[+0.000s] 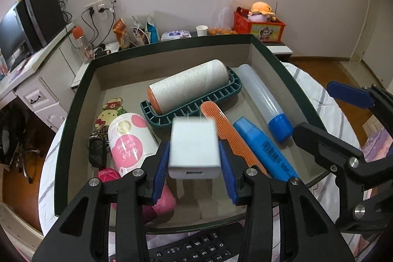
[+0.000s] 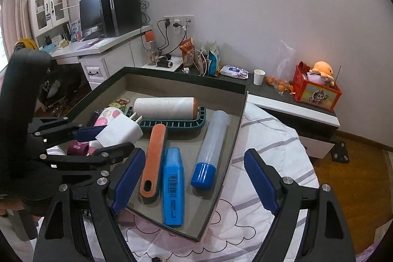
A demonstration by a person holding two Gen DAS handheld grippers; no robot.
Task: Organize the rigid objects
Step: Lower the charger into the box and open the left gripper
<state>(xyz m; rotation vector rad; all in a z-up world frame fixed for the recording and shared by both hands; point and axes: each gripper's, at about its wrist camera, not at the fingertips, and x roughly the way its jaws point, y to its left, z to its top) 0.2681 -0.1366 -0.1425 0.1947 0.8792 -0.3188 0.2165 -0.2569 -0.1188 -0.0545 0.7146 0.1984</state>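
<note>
- Left gripper [image 1: 194, 154]: blue-padded fingers [image 1: 161, 167] pinch a white charger block [image 1: 194, 147] from both sides, prongs pointing away from the camera. In the right wrist view the charger [image 2: 120, 130] sits left of centre, held above the box floor.
- Right gripper [image 2: 194, 183]: fingers [image 2: 127, 182] spread wide, nothing between them; it hangs over the near right part of the box.
- Dark-rimmed box [image 1: 172, 46] fills the middle of the left view, resting on a pale quilt [image 2: 270, 134].
- Inside the box, centre: lint roller [image 1: 189, 86] lying on a teal slatted tray [image 1: 221, 96].
- Right of centre: orange-handled brush [image 1: 228, 134], blue marker [image 1: 262, 146] just beside it, and a frosted tube with a blue cap [image 1: 265, 100] near the right wall.
- Lower left of the box: white and pink bottle [image 1: 130, 139], a pink item [image 1: 162, 200] partly hidden by the fingers, possibly another container.
- Black remote [image 1: 196, 248] at the bottom edge.
</note>
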